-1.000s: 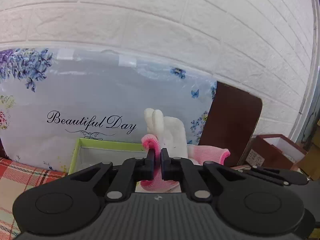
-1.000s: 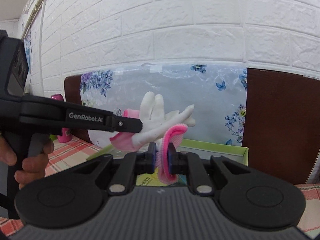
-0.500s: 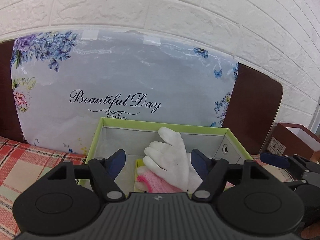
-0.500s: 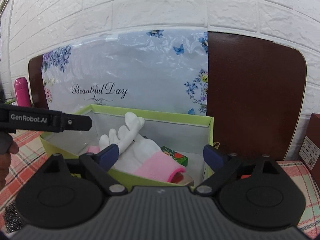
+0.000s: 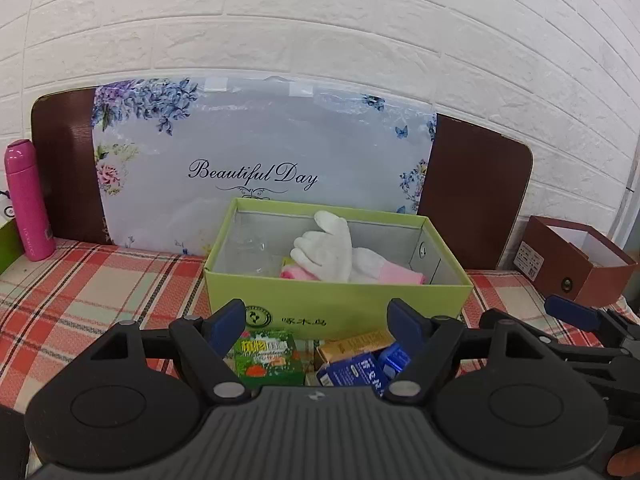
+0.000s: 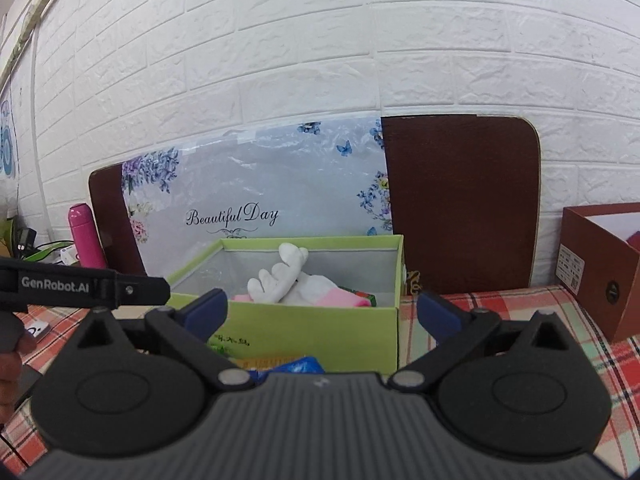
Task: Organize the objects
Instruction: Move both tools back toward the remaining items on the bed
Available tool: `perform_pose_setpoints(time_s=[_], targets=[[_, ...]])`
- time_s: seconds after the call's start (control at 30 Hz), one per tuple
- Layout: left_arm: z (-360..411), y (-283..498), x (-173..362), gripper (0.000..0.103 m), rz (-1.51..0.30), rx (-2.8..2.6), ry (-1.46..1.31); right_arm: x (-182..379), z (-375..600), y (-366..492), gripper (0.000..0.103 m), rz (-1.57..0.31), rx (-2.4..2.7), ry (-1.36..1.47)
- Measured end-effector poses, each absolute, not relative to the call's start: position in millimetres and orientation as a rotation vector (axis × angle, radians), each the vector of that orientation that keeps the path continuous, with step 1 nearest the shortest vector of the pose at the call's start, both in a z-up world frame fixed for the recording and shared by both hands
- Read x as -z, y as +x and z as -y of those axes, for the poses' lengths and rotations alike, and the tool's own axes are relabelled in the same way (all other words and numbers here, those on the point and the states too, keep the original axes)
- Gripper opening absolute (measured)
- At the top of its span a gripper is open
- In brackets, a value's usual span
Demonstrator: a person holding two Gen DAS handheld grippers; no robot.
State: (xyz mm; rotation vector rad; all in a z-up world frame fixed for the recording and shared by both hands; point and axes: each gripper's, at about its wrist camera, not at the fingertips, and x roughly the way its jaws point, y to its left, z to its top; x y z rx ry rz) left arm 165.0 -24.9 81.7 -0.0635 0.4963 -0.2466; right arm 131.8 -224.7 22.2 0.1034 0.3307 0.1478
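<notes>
Two tongs, both wide open, nothing held: left tongs (image 5: 318,318) and right tongs (image 6: 322,310) hover just in front of green box (image 5: 338,300) on plaid desk (image 5: 92,292). White/pink gloves (image 5: 332,254) lie inside box. Small packs, green pack (image 5: 268,358) & blue pack (image 5: 354,372), on desk by box front. Board behind reads "Beautiful Day" (image 5: 253,174). Left tongs' arm marked "GenRobot.AI" (image 6: 55,285). Pink bottle (image 5: 29,200) far left; brown box (image 5: 576,268) right w/ unreadable label.

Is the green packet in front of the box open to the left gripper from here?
Probably yes. The left gripper has its jaws wide open, the green packet lies just below and between them, outside the green box, with nothing covering its top.
</notes>
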Motion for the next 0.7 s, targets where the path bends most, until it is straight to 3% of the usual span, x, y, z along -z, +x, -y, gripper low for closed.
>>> perform_pose_setpoints(time_s=[0.7], targets=[[-7,89,1,0.081,-0.617,0.235,-0.084,45,208,42,0.103,-0.526,-0.084,0.113]])
